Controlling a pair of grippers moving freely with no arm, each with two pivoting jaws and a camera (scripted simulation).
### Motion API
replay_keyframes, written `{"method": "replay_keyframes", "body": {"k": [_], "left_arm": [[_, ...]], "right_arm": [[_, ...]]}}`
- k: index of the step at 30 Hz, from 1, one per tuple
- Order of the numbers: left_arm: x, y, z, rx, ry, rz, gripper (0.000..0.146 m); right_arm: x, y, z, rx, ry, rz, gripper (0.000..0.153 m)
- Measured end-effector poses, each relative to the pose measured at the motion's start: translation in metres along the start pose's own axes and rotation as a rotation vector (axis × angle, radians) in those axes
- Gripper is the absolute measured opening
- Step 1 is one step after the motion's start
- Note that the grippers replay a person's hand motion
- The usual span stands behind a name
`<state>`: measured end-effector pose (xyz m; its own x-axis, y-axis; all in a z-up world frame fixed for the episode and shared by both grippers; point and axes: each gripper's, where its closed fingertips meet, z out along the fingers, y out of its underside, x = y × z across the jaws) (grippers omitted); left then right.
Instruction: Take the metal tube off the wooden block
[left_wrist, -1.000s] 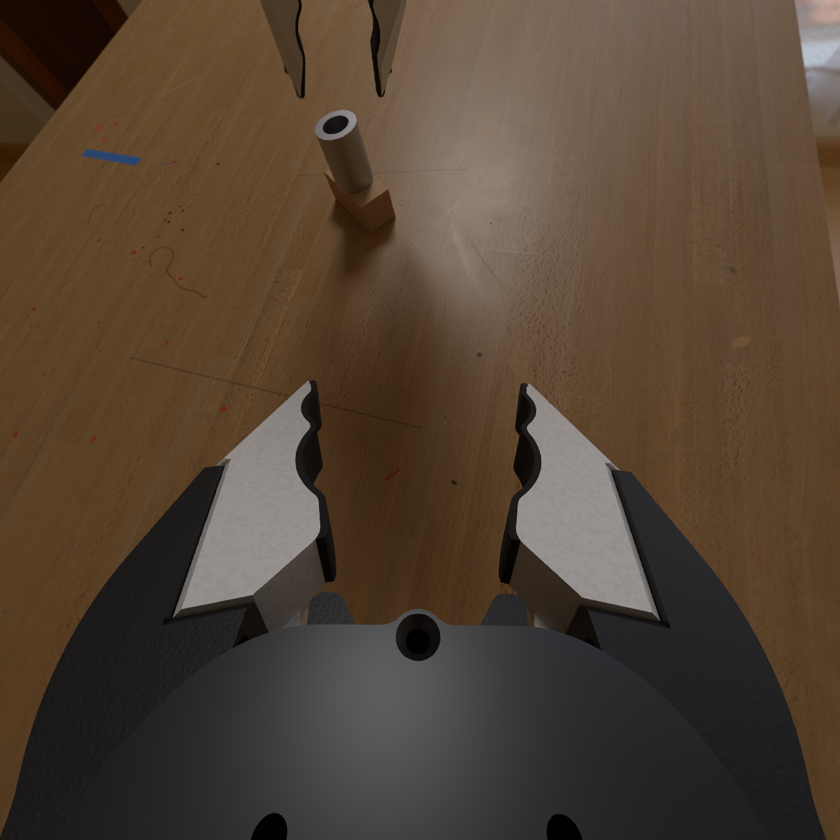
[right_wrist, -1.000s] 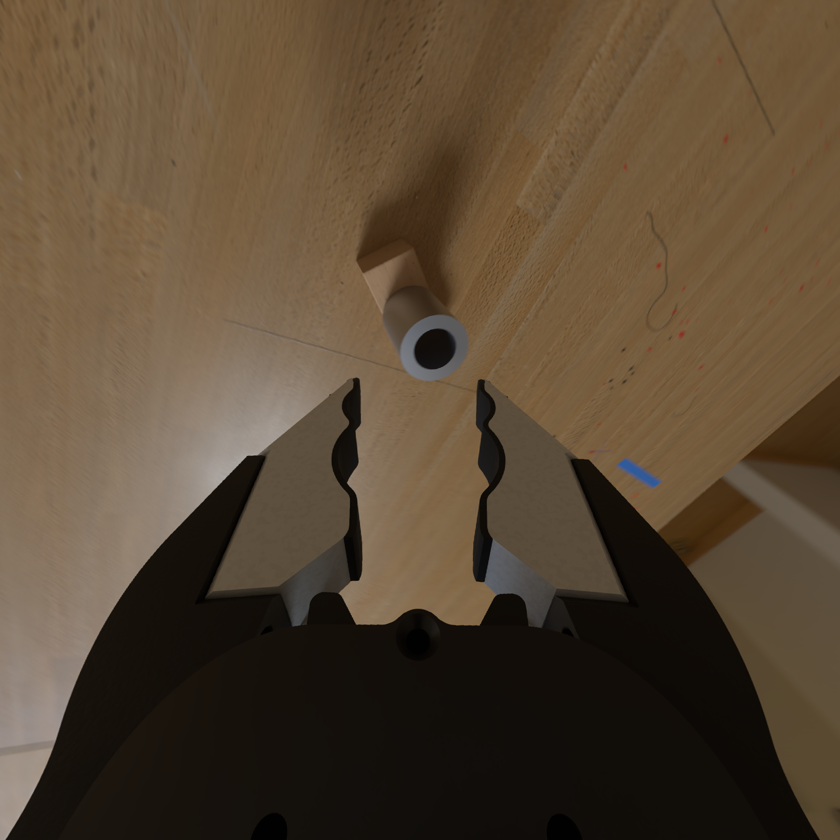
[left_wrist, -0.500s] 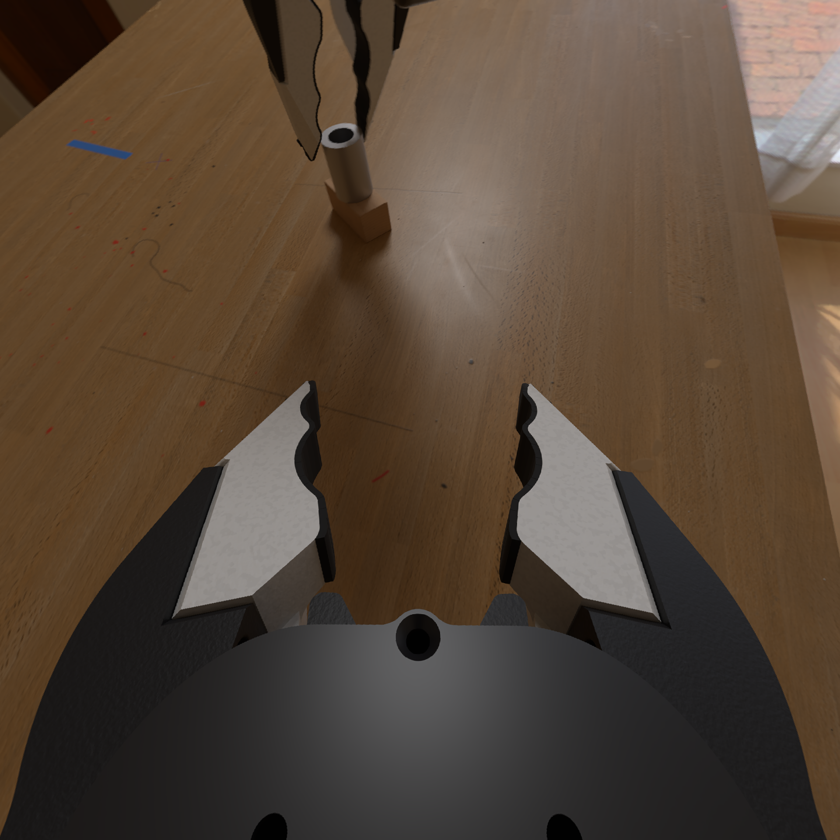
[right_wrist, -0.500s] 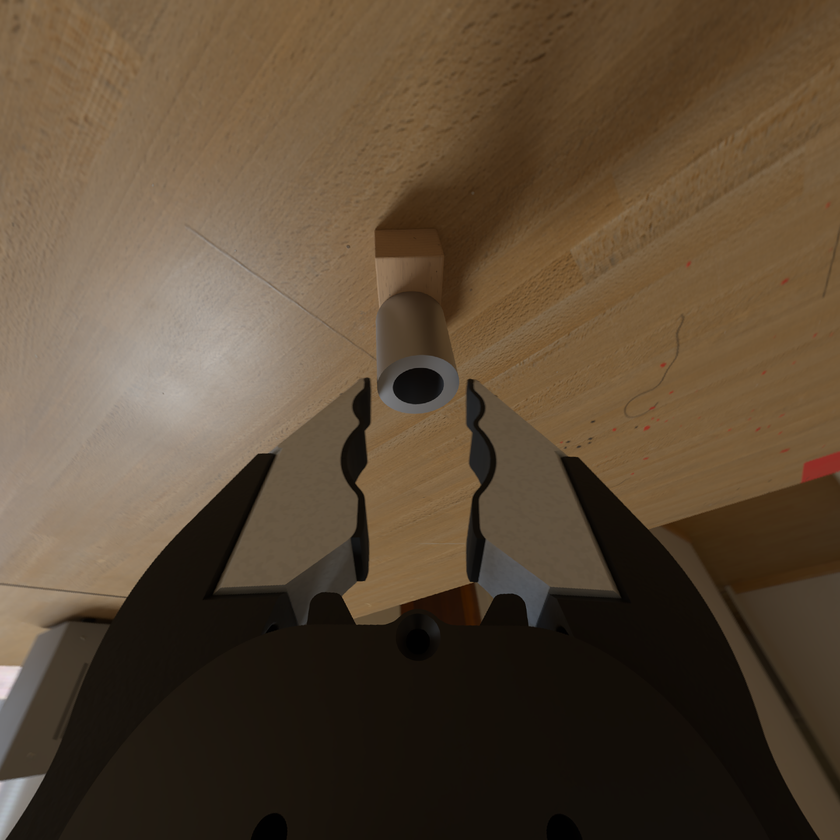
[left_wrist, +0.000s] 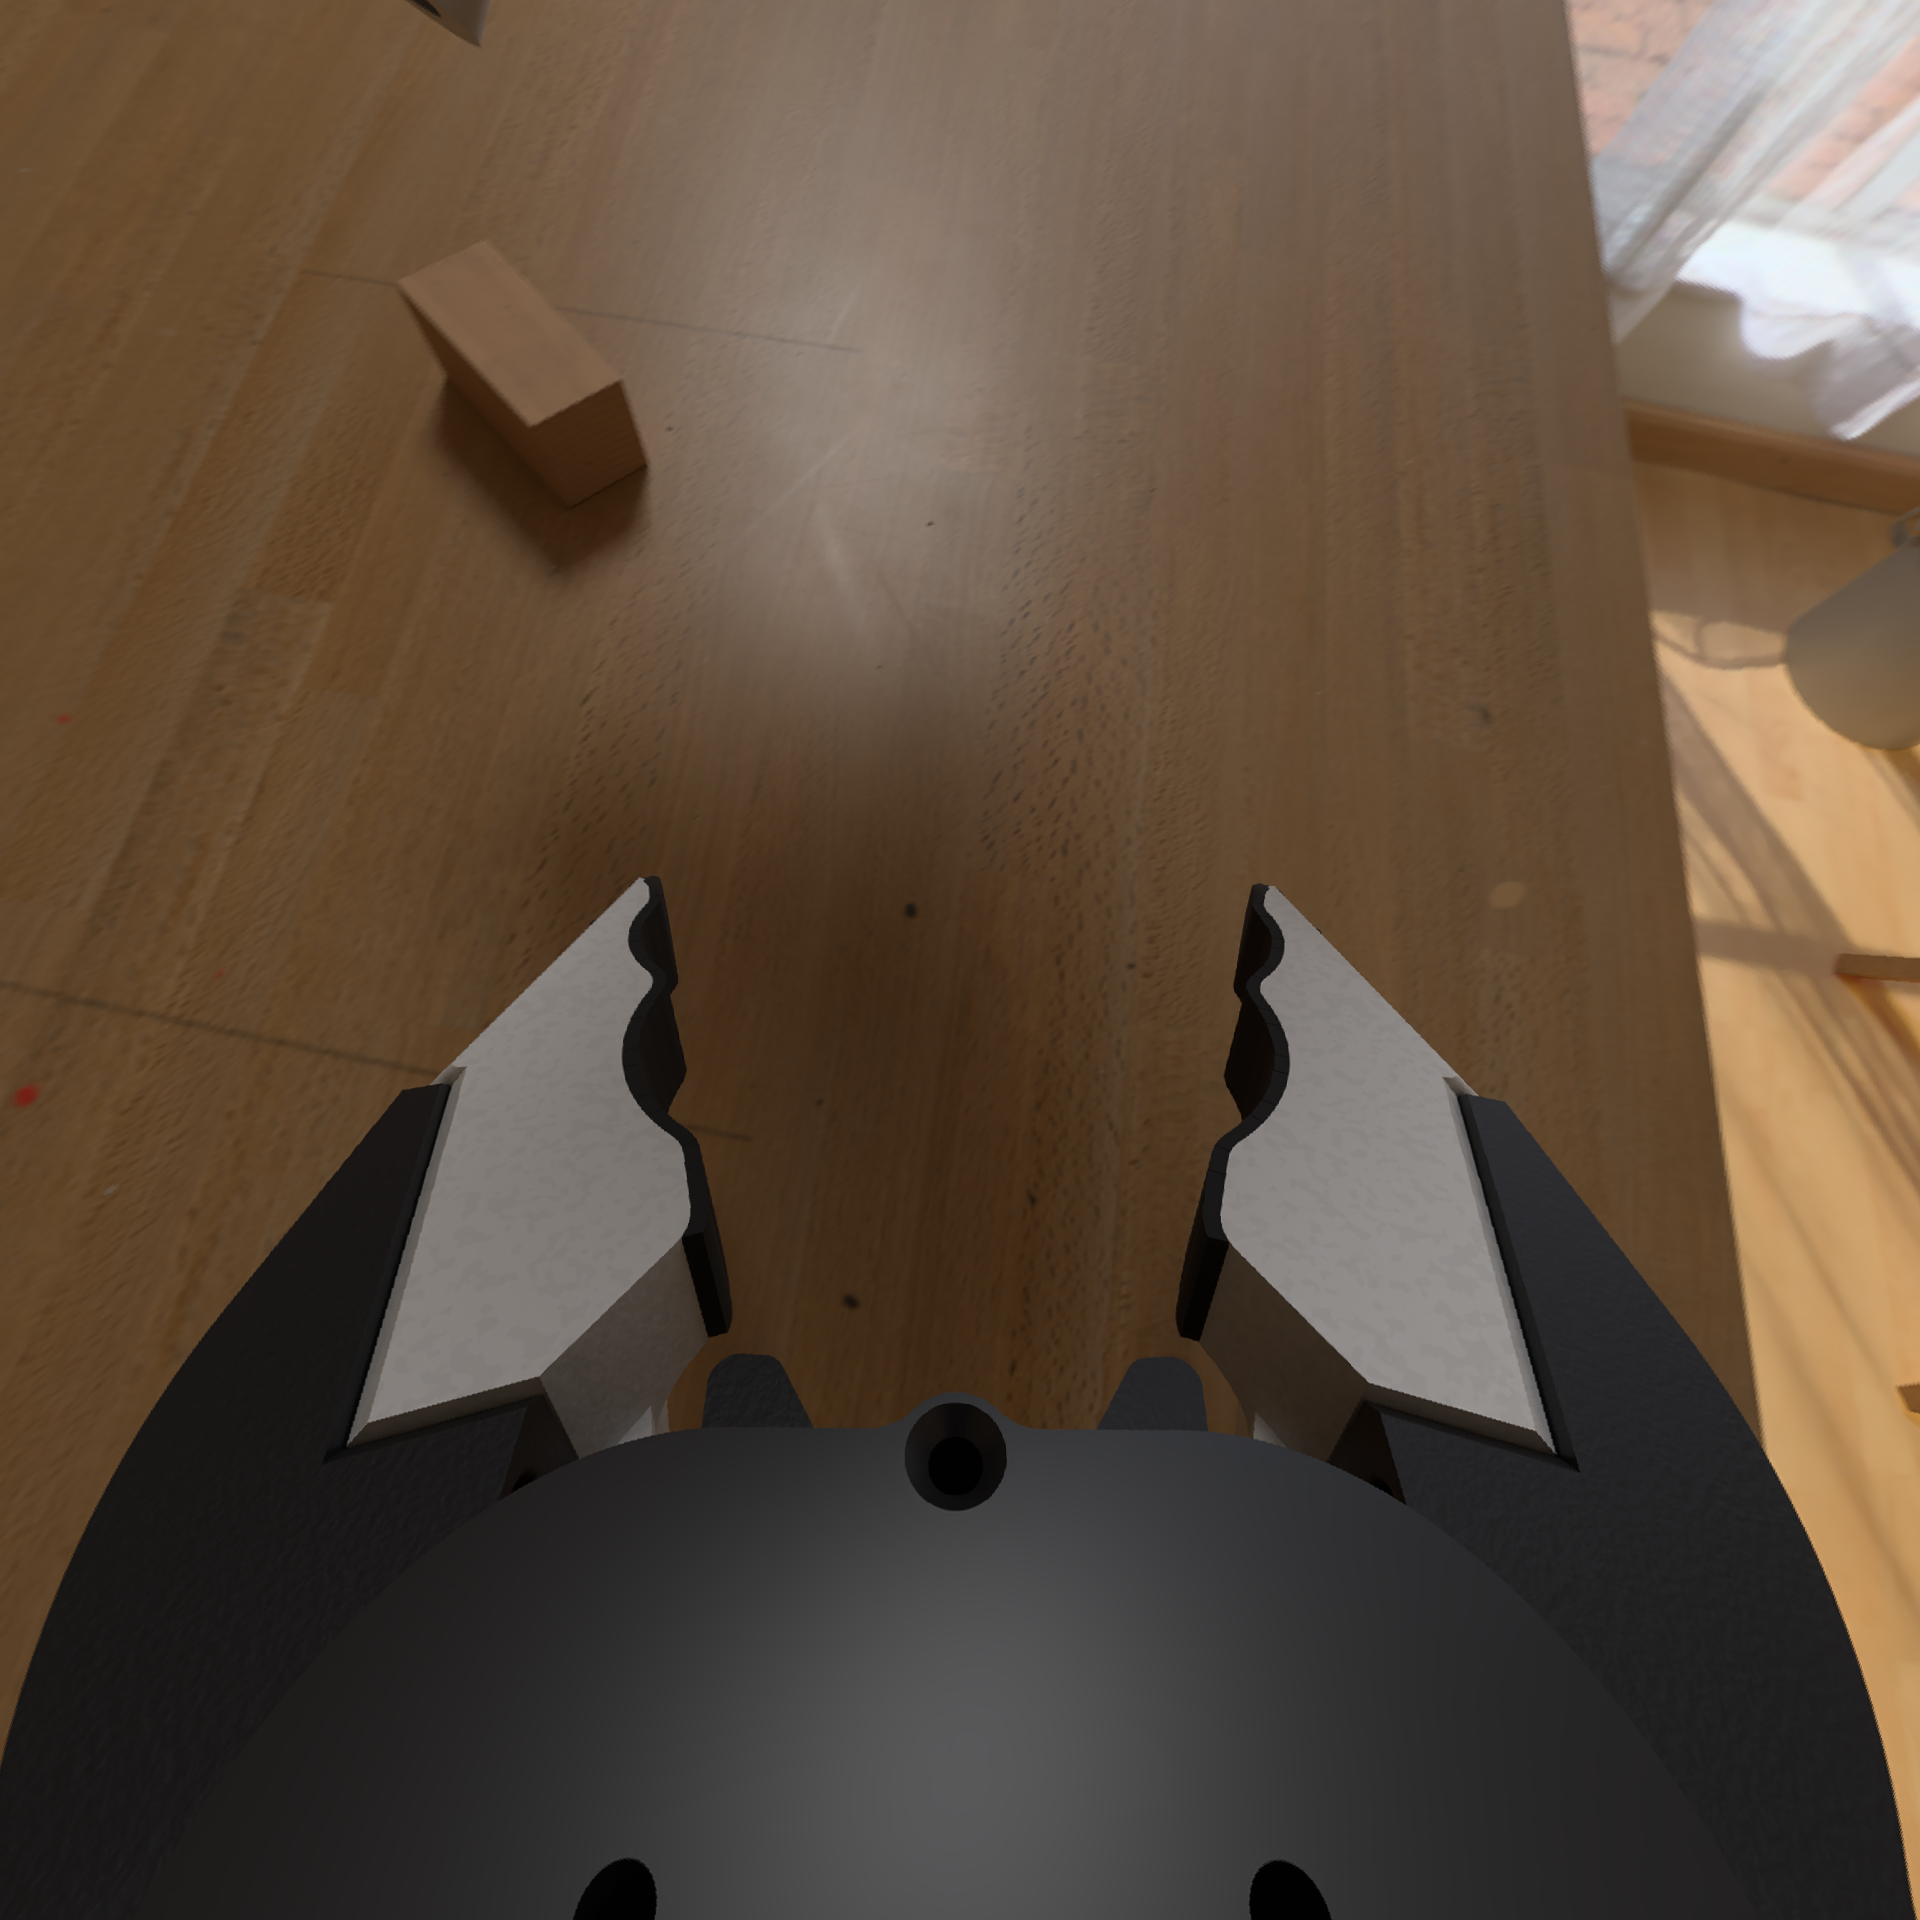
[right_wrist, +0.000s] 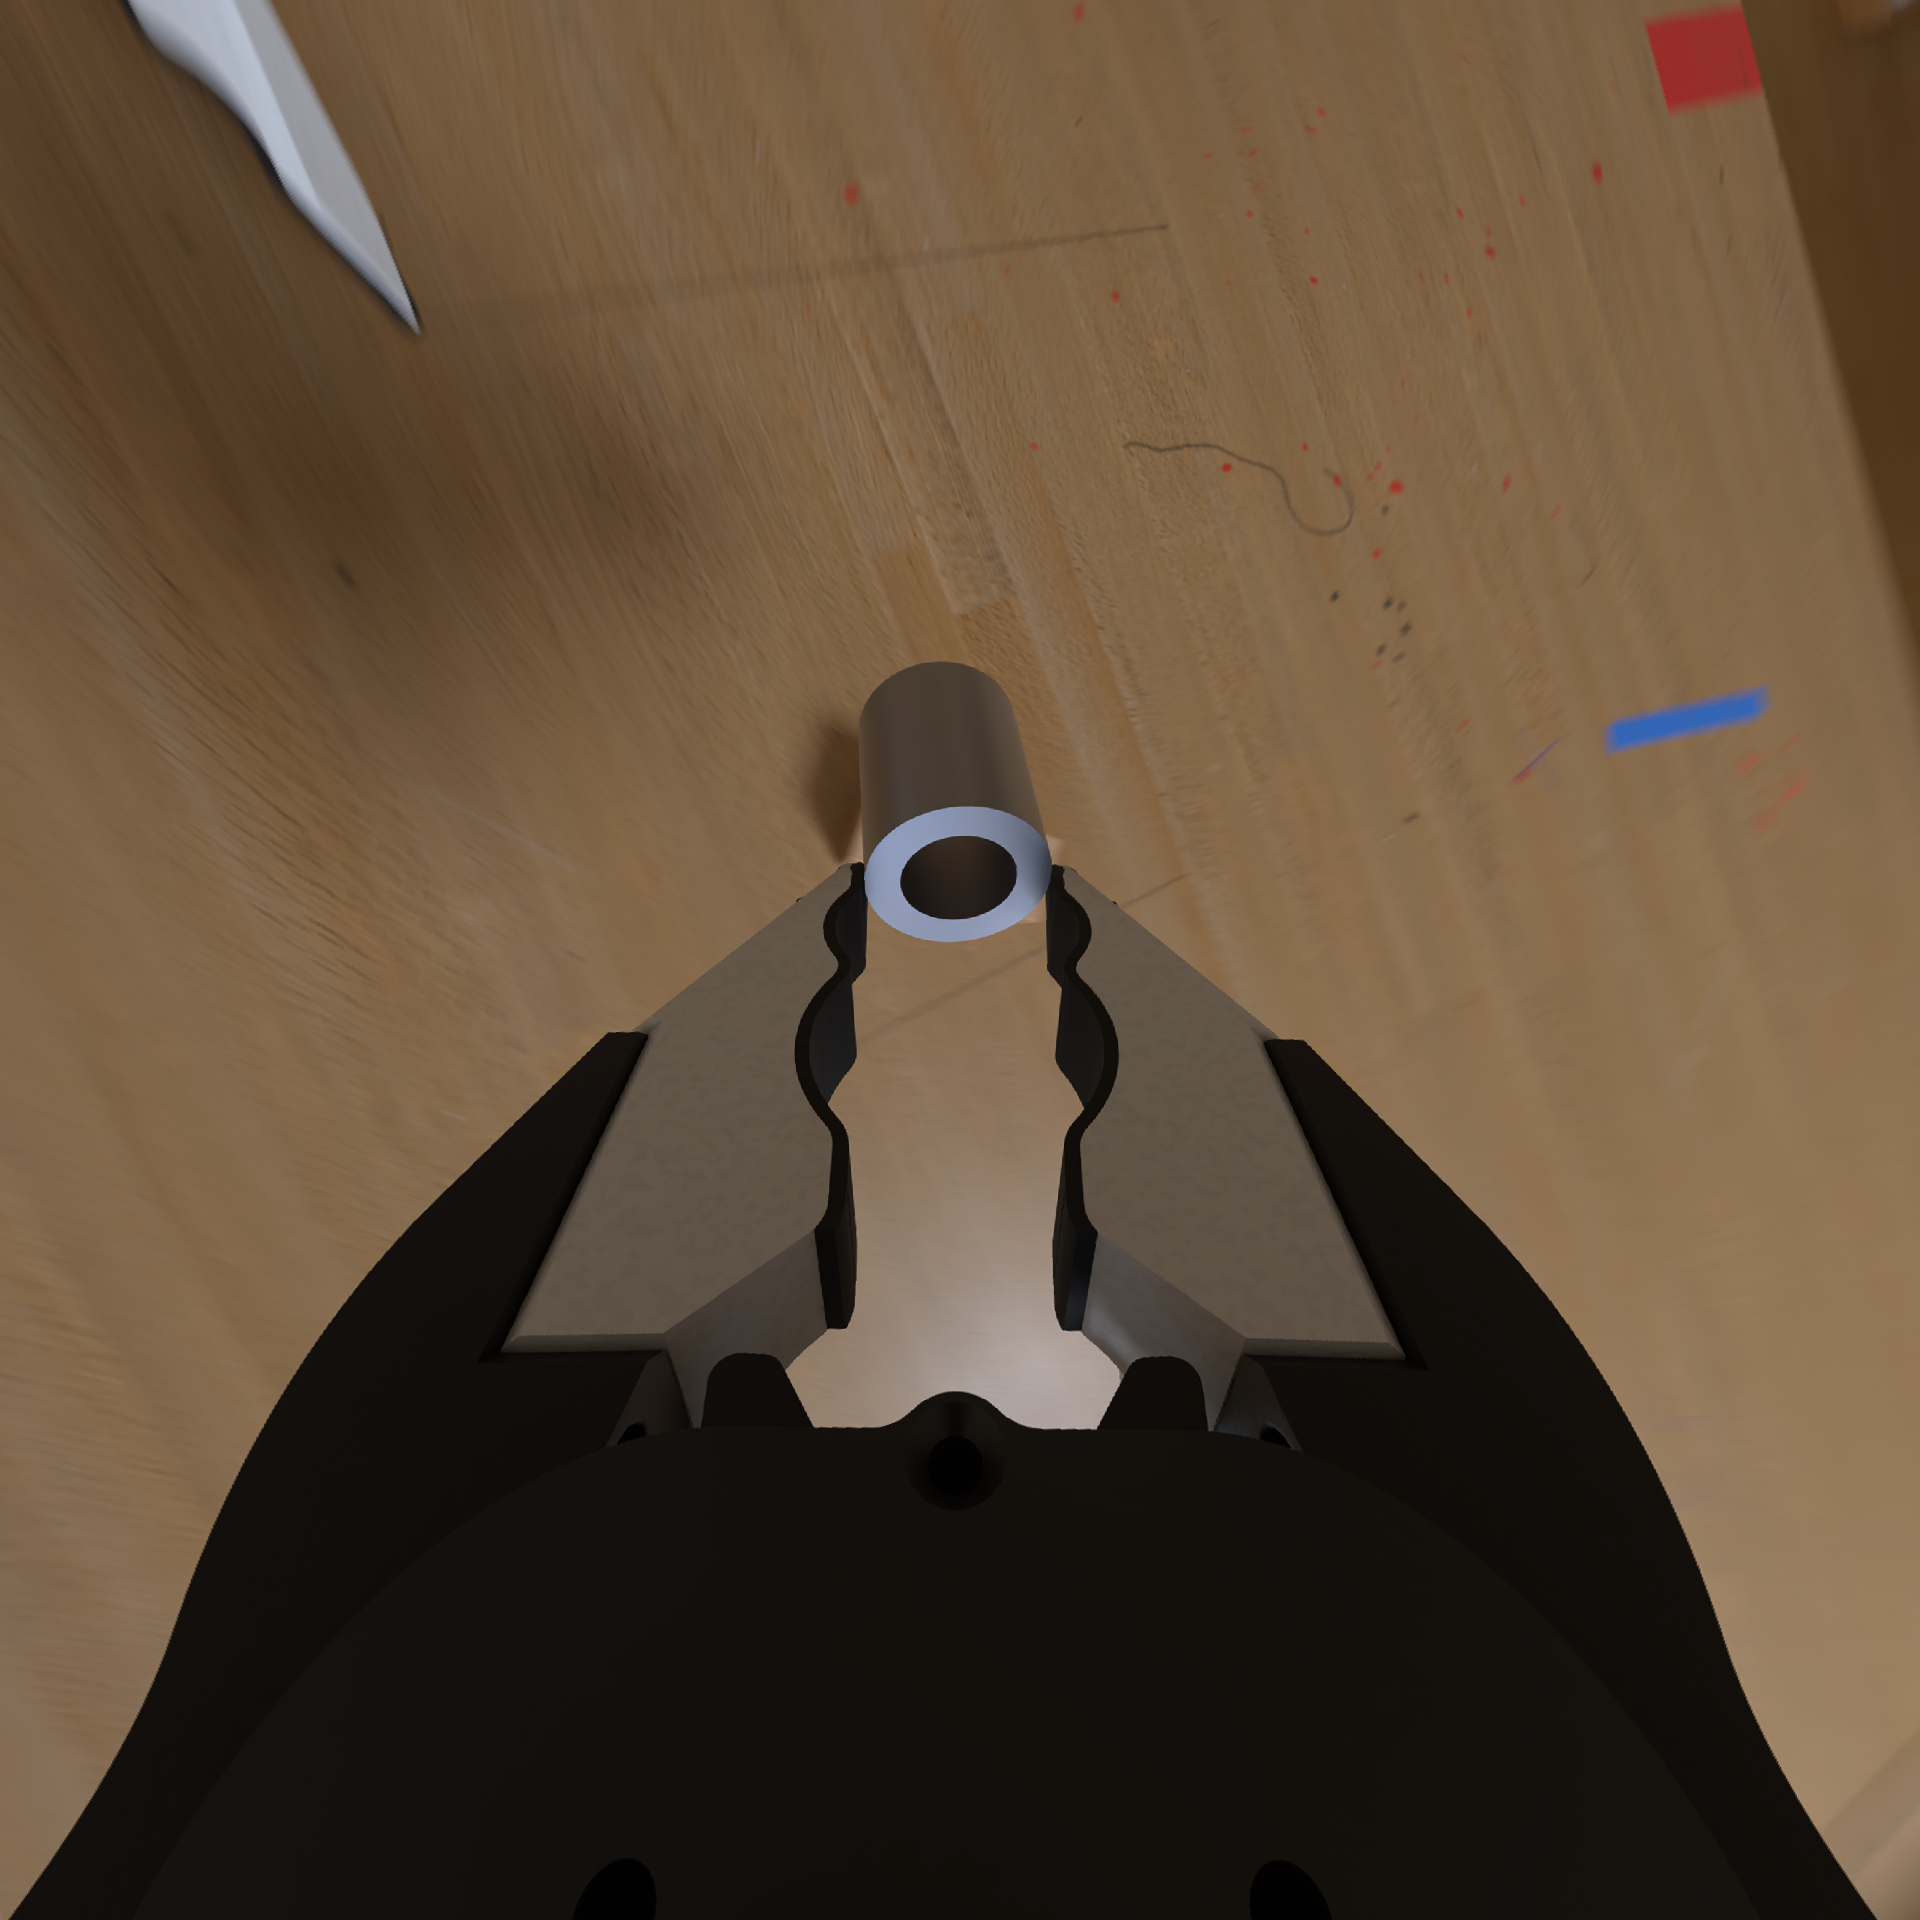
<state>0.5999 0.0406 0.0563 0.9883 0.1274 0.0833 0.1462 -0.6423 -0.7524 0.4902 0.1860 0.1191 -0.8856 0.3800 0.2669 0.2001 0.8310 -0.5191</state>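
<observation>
On my right wrist view, the right gripper (right_wrist: 956, 883) is clamped on the metal tube (right_wrist: 948, 769), the two fingertips pressing its sides right at the near rim. The tube's long axis runs straight away from the camera, along the line of the fingers, and its open end faces back at me, so I look into the dark bore. Its far end points down toward the tabletop (right_wrist: 582, 582). A small sliver of pale wood peeks out beside the tube at about 4 o'clock of the rim; I cannot tell whether the tube touches anything below it.

On my left wrist view, the left gripper (left_wrist: 951, 894) hangs over the tabletop with its jaws wide apart and nothing between them. The wooden block (left_wrist: 520, 369) lies flat at about 11 o'clock, well apart from that gripper, its long axis running from 10 o'clock toward 4 o'clock, and its top face is bare.

In the right wrist view a pale finger (right_wrist: 301, 177) of the other gripper shows at 10 o'clock. A blue tape strip (right_wrist: 1683, 717) sits at 3 o'clock of the tube, a red patch (right_wrist: 1704, 57) at 1 o'clock, with red specks between them.
</observation>
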Motion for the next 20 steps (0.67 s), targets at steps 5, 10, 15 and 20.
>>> {"method": "replay_keyframes", "body": {"k": [5, 10, 15, 20], "left_arm": [[0.033, -0.009, 0.004, 0.017, 0.179, -0.016, 0.11], [0.043, -0.027, -0.017, 0.093, 0.24, 0.047, 0.092], [-0.026, -0.035, -0.033, 0.111, -0.098, 0.04, 0.097], [-0.04, -0.014, -0.008, -0.089, -0.125, 0.043, 0.124]], "right_arm": [[-0.027, -0.002, -0.024, 0.175, -0.126, 0.505, 0.034], [-0.062, 0.003, -0.031, 0.241, -0.421, 0.962, 0.034], [-0.095, 0.006, -0.021, 0.205, -0.669, 1.223, 0.034], [-0.115, 0.009, -0.008, 0.114, -0.74, 1.239, 0.034]]}}
